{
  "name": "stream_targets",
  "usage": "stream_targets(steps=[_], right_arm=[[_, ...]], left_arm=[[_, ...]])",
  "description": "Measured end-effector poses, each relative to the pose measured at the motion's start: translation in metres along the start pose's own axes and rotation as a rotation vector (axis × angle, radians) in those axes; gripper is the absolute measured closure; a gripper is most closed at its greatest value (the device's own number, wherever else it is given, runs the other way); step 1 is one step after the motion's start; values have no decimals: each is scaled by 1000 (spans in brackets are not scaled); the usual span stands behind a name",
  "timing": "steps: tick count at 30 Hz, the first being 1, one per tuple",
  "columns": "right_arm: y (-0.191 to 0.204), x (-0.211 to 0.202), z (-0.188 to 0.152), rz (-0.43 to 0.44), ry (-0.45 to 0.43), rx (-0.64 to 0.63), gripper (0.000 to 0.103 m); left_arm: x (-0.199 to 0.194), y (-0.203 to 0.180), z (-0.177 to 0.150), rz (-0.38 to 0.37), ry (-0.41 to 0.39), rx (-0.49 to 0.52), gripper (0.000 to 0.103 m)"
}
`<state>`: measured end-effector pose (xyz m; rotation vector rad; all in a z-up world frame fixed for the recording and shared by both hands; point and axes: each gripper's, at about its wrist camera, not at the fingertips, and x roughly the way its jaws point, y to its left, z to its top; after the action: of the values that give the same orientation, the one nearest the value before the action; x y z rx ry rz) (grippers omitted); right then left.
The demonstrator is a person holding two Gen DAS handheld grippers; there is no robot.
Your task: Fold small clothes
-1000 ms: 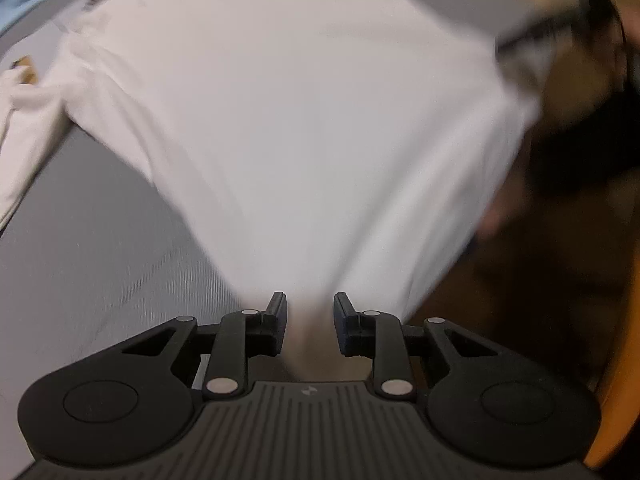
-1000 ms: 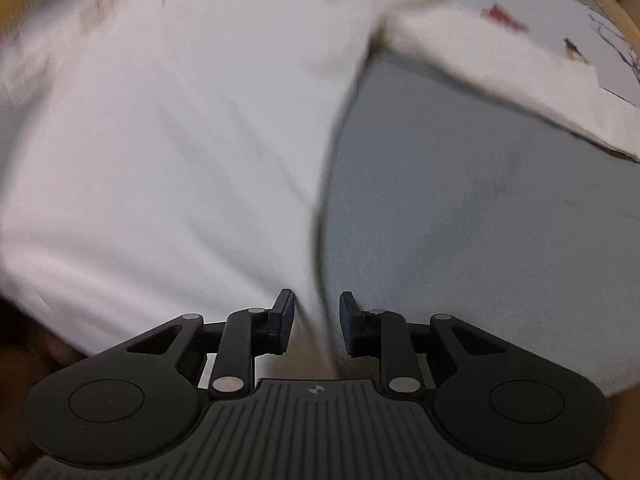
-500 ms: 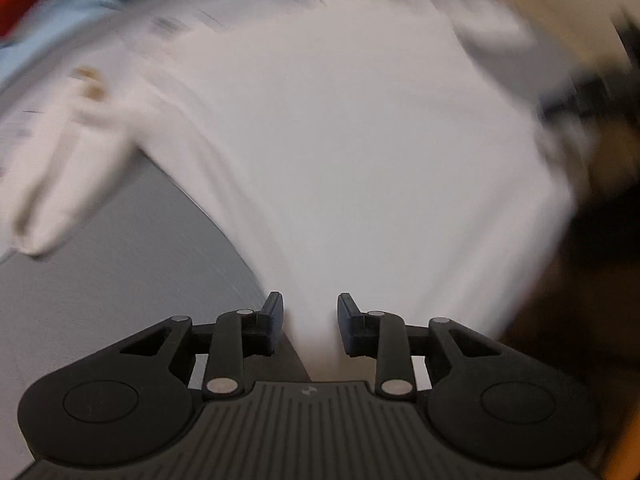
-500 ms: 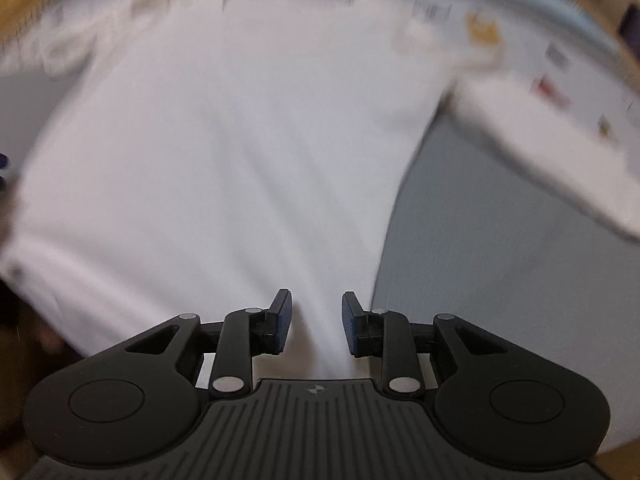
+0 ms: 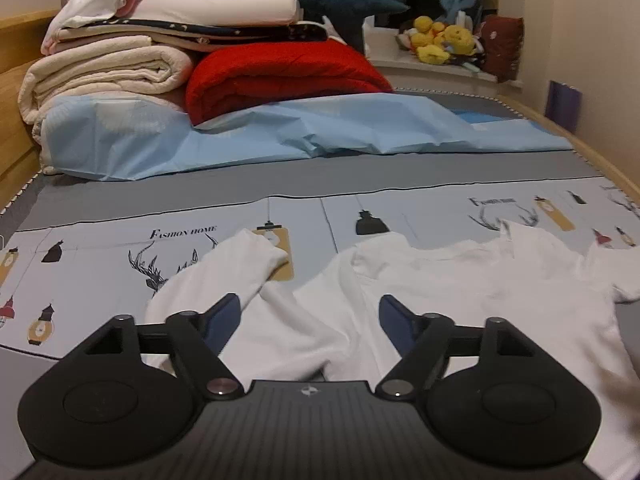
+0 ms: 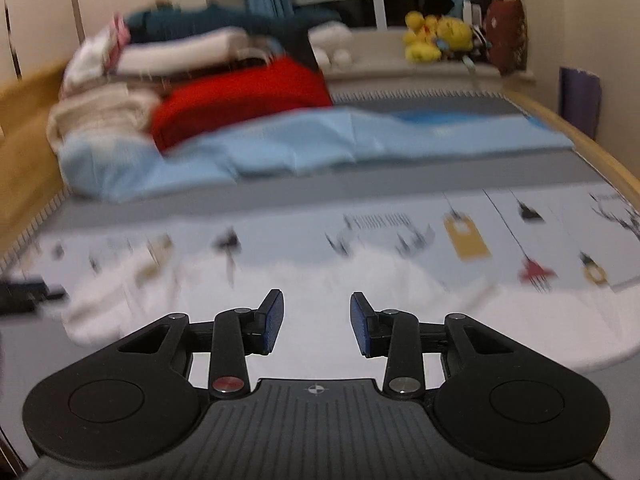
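- left claw, jaws just opened wide, holds nothing over the white garment.
- right claw, jaws just parted, empty above the same cloth.
- garment lies rumpled on the bed; red blanket at 12 o'clock beyond.

I am in a home bedroom: my bed carries folded blankets at upper left, plush toys on the windowsill.
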<state>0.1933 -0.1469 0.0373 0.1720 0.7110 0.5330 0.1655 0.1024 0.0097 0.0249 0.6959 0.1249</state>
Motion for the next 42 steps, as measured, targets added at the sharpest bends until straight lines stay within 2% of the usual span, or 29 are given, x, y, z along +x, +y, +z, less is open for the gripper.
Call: stream_targets(steps=[2, 5, 9, 10, 11, 12, 13, 14, 16, 19, 20, 23, 25, 26, 28, 30, 32, 35, 38, 42], right_arm=[[17, 7, 21, 29, -34, 8, 54], [37, 26, 41, 68, -63, -2, 53], [45, 56, 36, 89, -69, -4, 53], [44, 64, 29, 89, -47, 5, 53], [42, 73, 26, 68, 1, 23, 54], [40, 80, 25, 59, 44, 50, 54], [36, 85, 26, 65, 67, 81, 64], [31, 89, 28, 81, 76, 125, 84], [23, 94, 31, 106, 93, 206, 99], [15, 102, 31, 80, 82, 252, 99], [15, 106, 29, 64, 86, 254, 99], [8, 120, 24, 54, 136, 310, 95], [7, 127, 19, 75, 172, 325, 95], [10, 129, 19, 80, 185, 313, 95], [15, 132, 19, 81, 201, 280, 95], [18, 134, 20, 85, 214, 256, 95], [18, 137, 20, 96, 231, 255, 95], [17, 142, 19, 106, 257, 263, 95], [16, 146, 19, 119, 281, 278, 95], [17, 145, 20, 148, 286, 330, 95]], left_arm=[[17, 1, 4, 46, 7, 5, 21], [41, 7, 9, 88, 32, -4, 21], [81, 23, 8, 116, 92, -34, 25], [89, 27, 7, 128, 94, -39, 37], [97, 30, 7, 134, 101, -45, 57], [106, 34, 9, 128, 111, -60, 69], [115, 39, 10, 116, 116, -82, 94], [121, 42, 12, 104, 115, -98, 99], [136, 45, 15, 105, 109, -107, 99], [159, 46, 17, 108, 116, -125, 95], [168, 45, 18, 115, 125, -127, 85], [192, 43, 18, 124, 132, -126, 66], [208, 42, 17, 136, 147, -116, 62], [215, 42, 16, 144, 154, -111, 56], [229, 43, 15, 153, 168, -102, 50], [245, 43, 11, 165, 214, -81, 52], [252, 46, 7, 181, 240, -64, 95], [236, 50, 21, 183, 199, -67, 98], [193, 43, 53, 178, 102, -54, 98], [116, 20, 92, 68, 16, -71, 98]])
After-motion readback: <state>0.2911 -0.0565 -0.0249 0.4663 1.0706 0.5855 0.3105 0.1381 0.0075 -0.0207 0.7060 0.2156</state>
